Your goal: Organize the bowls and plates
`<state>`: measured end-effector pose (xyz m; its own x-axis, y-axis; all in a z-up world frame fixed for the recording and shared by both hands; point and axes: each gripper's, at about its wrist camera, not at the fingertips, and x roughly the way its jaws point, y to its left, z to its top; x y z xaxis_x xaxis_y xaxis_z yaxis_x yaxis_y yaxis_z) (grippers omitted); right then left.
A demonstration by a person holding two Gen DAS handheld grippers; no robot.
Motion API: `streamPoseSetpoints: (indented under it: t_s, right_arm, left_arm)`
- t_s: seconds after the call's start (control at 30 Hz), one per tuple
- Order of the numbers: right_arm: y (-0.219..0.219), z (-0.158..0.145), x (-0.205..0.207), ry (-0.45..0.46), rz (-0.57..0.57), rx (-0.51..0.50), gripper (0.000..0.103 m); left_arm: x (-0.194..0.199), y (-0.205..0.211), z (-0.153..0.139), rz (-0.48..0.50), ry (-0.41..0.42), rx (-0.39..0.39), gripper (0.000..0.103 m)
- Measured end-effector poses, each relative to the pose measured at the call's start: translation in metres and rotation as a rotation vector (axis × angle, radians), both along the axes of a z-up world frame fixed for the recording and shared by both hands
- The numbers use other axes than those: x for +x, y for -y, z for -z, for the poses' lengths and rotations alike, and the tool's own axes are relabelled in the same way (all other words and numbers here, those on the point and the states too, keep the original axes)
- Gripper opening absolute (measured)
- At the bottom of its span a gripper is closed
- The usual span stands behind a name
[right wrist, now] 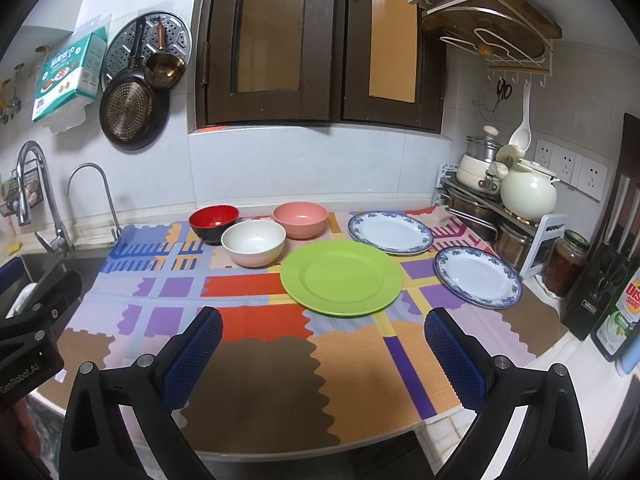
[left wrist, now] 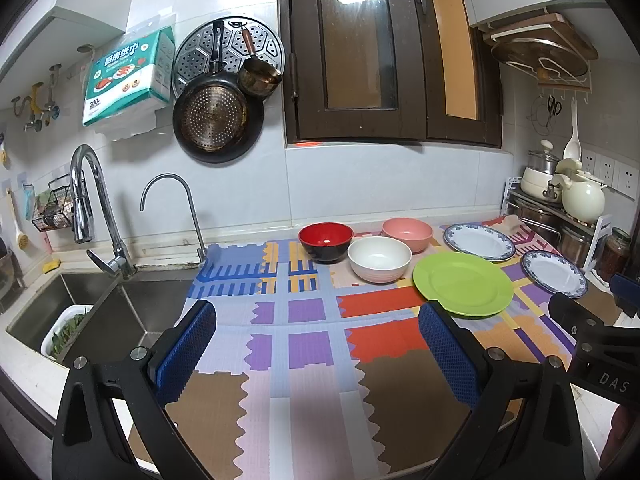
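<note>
left gripper (left wrist: 318,338) spread wide, empty, above the mat's near edge | red bowl (right wrist: 213,222), white bowl (right wrist: 253,242), pink bowl (right wrist: 300,219) clustered at the back, unstacked | green plate (right wrist: 341,277) centre, nearest for a first pick | two blue-rimmed plates (right wrist: 390,232) (right wrist: 478,277) right, separate | right gripper (right wrist: 323,338) wide apart, holding nothing

Even indoor light, sharp, fisheye-bent edges

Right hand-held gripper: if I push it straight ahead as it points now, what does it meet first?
Most likely the round lime-green plate: it lies between the fingers' lines just beyond the open right hand-held gripper. Depth is unclear; held high, it could pass over it.
</note>
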<state>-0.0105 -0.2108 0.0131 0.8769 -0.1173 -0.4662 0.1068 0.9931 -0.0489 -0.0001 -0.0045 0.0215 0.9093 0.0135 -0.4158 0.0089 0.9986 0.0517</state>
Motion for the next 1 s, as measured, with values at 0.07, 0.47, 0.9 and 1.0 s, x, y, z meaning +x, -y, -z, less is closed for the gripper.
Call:
streamPoseSetpoints:
  t_s: [0.07, 0.47, 0.9, 1.0]
  right_arm:
    - [0.0, -0.001, 0.002, -0.003, 0.001, -0.002, 0.102]
    - [0.002, 0.01, 0.011, -0.029, 0.03, 0.041, 0.102]
    - [0.04, 0.024, 0.056, -0.06, 0.071, 0.046, 0.102]
    - [0.056, 0.026, 0.076, -0.068, 0.058, 0.059, 0.102]
  left_arm:
    - [0.003, -0.001, 0.0, 0.003, -0.001, -0.001, 0.103]
    - [0.017, -0.001, 0.017, 0.067, -0.041, 0.001, 0.103]
    - [0.073, 0.047, 0.025, 0.119, -0.061, -0.013, 0.099]
    - [0.093, 0.064, 0.027, 0.111, -0.06, -0.011, 0.098]
